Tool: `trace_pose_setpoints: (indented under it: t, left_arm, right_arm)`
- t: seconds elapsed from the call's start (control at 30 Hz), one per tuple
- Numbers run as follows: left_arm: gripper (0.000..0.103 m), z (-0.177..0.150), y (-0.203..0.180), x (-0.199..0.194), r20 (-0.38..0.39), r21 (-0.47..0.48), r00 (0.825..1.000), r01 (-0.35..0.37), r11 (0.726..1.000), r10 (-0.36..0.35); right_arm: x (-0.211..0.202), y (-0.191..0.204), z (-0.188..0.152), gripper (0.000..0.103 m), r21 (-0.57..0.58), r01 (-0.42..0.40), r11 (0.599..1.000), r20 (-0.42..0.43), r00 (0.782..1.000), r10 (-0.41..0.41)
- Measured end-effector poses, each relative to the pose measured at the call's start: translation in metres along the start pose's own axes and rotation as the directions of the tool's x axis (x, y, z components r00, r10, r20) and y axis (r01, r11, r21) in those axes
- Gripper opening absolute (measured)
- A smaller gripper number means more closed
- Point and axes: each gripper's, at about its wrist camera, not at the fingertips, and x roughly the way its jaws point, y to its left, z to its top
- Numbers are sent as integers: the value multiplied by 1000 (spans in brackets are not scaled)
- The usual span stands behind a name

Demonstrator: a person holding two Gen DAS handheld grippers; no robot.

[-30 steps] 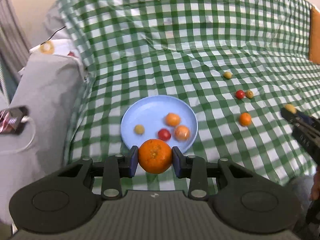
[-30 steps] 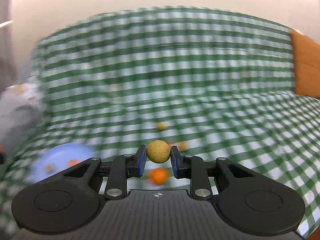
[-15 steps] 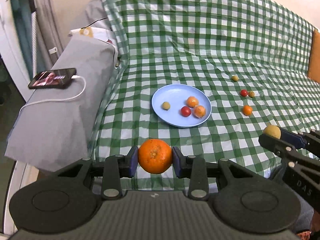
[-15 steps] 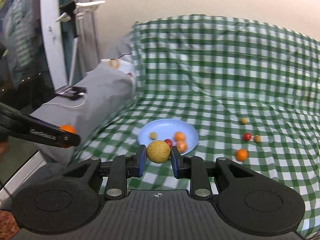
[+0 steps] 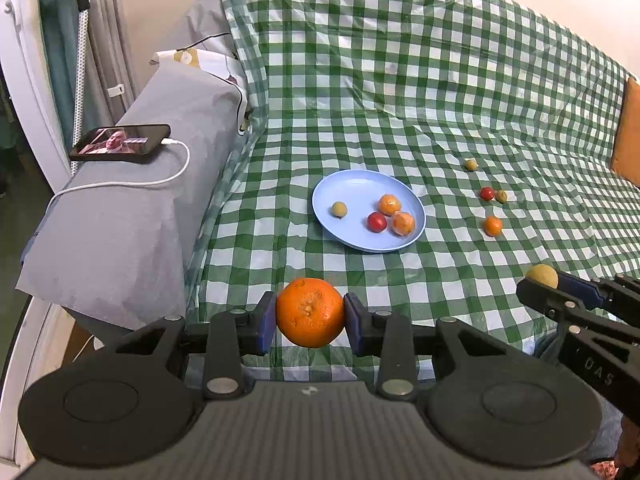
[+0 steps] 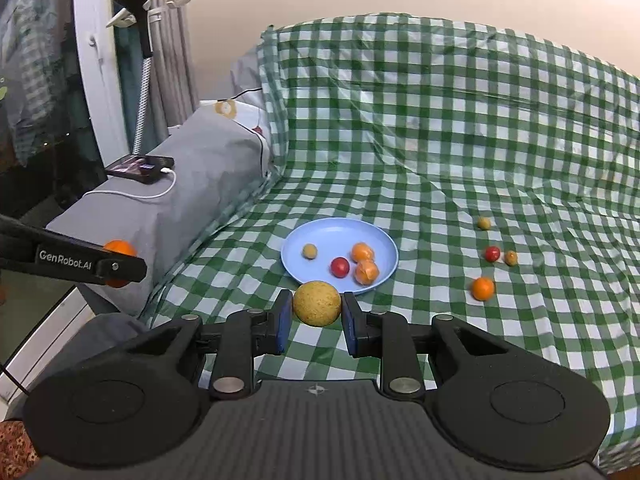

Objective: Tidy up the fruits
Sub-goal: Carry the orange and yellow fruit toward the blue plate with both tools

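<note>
My left gripper (image 5: 310,324) is shut on a large orange (image 5: 310,313), held in the air near the front edge of the checked cloth. My right gripper (image 6: 317,316) is shut on a round yellow-brown fruit (image 6: 317,303); it also shows in the left wrist view (image 5: 542,276). A light blue plate (image 5: 360,188) on the cloth holds two small oranges, a red fruit (image 5: 377,221) and a small yellow fruit (image 5: 339,209). Several small fruits lie loose on the cloth to the plate's right, among them an orange one (image 5: 492,225) and a red one (image 5: 487,193).
A grey covered armrest (image 5: 132,216) on the left carries a phone (image 5: 120,143) on a white cable. The green checked cloth (image 5: 400,80) covers the seat and back. An orange cushion (image 5: 629,132) sits at the far right.
Both grippers have pulled back and up from the cloth with their fruits still held. The plate and loose fruits now look farther away.
</note>
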Motion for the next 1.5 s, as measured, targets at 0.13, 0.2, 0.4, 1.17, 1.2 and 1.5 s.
trace_pose_setpoints:
  t: [0.13,0.2,0.4,1.17,1.2,1.5]
  left_arm:
    - [39,1,-2,1,-4,3,1000,3,1000,-3]
    - [39,1,-2,1,-6,4,1000,0,1000,0]
    - [39,2,-3,9,-20,9,1000,-16,1000,16]
    - [39,47,-7,76,-98,18,995,-32,999,34]
    - [39,52,-8,82,-101,23,994,-33,999,35]
    - [39,86,-18,140,-131,34,990,-45,998,49]
  right_arm:
    - [3,-3,-1,27,13,9,1000,-18,1000,-9]
    - [5,-4,-2,27,23,7,1000,-31,999,-6]
    - [15,-8,-1,27,54,-8,999,-61,998,12]
    - [80,-24,29,27,82,-21,996,-110,993,31]
    - [85,-24,31,27,79,-21,997,-112,993,30]
    - [138,-39,39,27,99,-10,995,-143,989,24]
